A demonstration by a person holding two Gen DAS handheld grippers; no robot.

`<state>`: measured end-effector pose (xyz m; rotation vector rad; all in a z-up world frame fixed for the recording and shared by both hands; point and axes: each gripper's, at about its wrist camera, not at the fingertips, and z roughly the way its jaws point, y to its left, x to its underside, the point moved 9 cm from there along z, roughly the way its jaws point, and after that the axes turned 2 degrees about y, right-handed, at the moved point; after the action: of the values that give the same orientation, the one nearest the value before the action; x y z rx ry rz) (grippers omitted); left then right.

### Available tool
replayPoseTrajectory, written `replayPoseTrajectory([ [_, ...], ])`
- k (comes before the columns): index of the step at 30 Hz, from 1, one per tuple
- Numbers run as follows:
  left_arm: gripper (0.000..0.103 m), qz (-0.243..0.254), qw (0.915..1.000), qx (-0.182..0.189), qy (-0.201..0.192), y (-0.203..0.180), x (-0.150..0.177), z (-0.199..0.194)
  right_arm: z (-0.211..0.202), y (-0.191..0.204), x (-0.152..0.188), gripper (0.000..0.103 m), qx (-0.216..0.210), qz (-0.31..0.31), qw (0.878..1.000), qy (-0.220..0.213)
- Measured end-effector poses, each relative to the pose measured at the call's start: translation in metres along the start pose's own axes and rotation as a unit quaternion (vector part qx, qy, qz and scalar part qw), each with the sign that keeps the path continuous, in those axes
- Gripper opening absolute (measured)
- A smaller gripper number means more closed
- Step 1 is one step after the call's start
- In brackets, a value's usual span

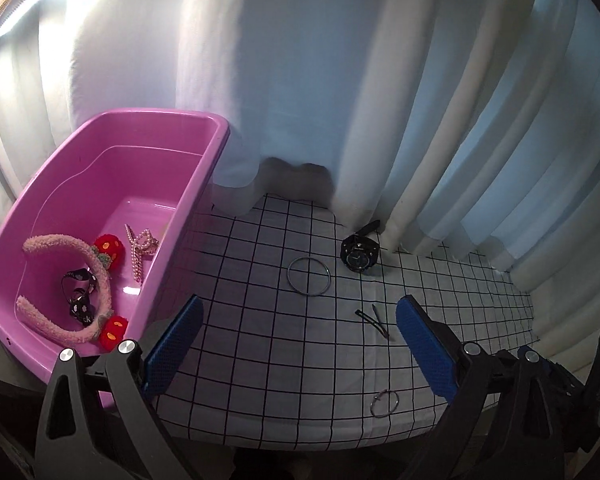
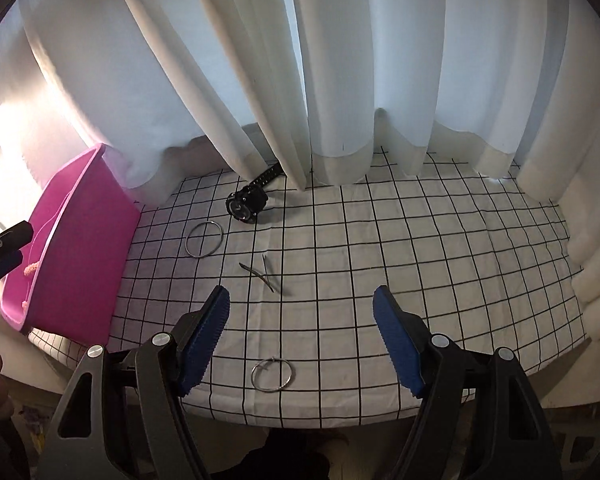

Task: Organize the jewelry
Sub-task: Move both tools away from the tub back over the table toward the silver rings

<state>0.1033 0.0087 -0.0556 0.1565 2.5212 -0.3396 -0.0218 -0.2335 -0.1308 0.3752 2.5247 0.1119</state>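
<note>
A pink tub [image 1: 198, 184] [image 2: 84, 232] stands at the left on the checked cloth. It holds a fluffy pink headband [image 1: 96, 272], a pearl hair claw [image 1: 140, 248] and a black band [image 1: 78, 296]. On the cloth lie a black watch [image 1: 358, 252] [image 2: 246, 202], a large silver bangle [image 1: 309, 276] [image 2: 204, 239], two dark hairpins [image 1: 374, 320] [image 2: 262, 274] and a small ring [image 1: 385, 403] [image 2: 273, 374]. My left gripper [image 1: 300, 322] is open and empty above the cloth. My right gripper [image 2: 302, 312] is open and empty, with the small ring just below its fingers.
White curtains [image 2: 300, 80] hang along the back and right and touch the cloth; the watch strap lies partly under them. The table's front edge [image 2: 300, 420] is close below the grippers. The left gripper's tip [image 2: 8, 240] shows at the right view's left edge.
</note>
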Motion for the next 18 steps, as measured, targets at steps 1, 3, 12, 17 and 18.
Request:
replayPoseTrajectory([
  [1, 0.095, 0.008, 0.9999, -0.006, 0.005, -0.004, 0.007, 0.005, 0.004, -0.003, 0.010, 0.071, -0.001, 0.001, 1.000, 0.003],
  [3, 0.095, 0.023, 0.9995, -0.018, 0.015, -0.008, 0.018, 0.017, 0.012, -0.008, 0.029, 0.071, -0.010, 0.010, 1.000, 0.014],
  [12, 0.095, 0.065, 0.9949, -0.058, 0.049, 0.007, 0.041, 0.090, 0.045, -0.006, 0.080, 0.071, -0.007, 0.037, 0.999, 0.030],
  [17, 0.095, 0.096, 0.9928, -0.050, 0.051, 0.006, 0.049, 0.123, 0.068, 0.006, 0.089, 0.071, 0.013, 0.057, 0.998, 0.022],
  [18, 0.095, 0.102, 0.9922, -0.048, 0.052, 0.005, 0.050, 0.130, 0.074, 0.008, 0.092, 0.071, 0.015, 0.065, 0.998, 0.024],
])
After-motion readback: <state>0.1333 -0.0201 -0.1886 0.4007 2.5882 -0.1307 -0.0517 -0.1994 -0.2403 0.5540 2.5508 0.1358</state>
